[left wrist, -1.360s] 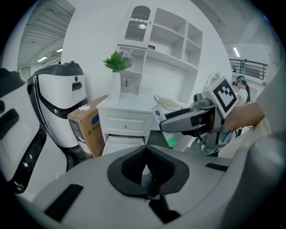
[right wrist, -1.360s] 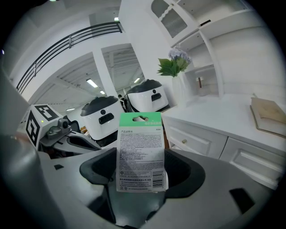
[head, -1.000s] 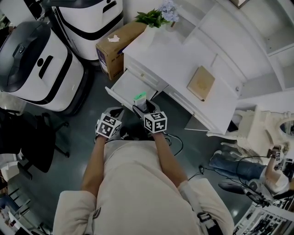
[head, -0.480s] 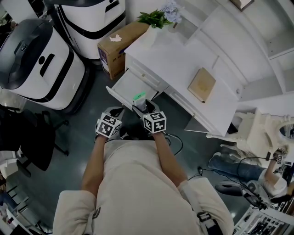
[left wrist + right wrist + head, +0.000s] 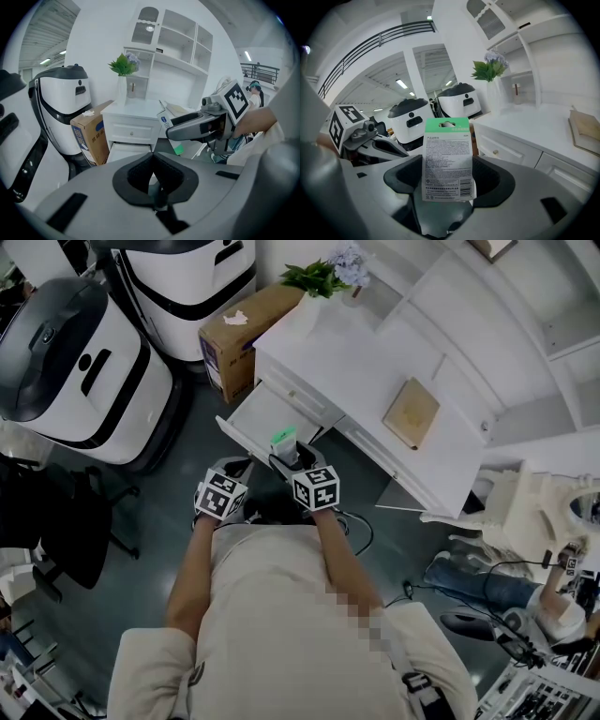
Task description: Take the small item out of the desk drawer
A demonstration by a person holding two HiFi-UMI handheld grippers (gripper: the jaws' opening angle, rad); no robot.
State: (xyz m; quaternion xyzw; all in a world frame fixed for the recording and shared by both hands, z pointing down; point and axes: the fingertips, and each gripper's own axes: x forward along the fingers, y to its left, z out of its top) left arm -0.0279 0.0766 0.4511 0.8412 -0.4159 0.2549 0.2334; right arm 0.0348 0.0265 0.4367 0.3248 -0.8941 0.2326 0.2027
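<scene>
Step in hand: the right gripper (image 5: 449, 186) is holding the packet (image 5: 447, 159) lifted out of the open drawer (image 5: 262, 418). The take-out is judged all but done.
Packet position: it is standing upright between the right jaws, green top uppermost. In the head view it is hanging near the drawer's front edge; whether over it or just in front cannot be told.
Right gripper: the jaws are clamping the packet's lower part, opened no wider than the packet needs.
Left gripper (image 5: 152, 176): the jaws are meeting with nothing between them. It is hanging just beside the right gripper, touching nothing.
Drawer: it is standing pulled out from the white desk (image 5: 375, 371).
Next move: judged to call for carrying the packet away from the drawer, perhaps onto the desk top. The grip is needing to be firm, as a thin card could be twisting or slipping.
</scene>
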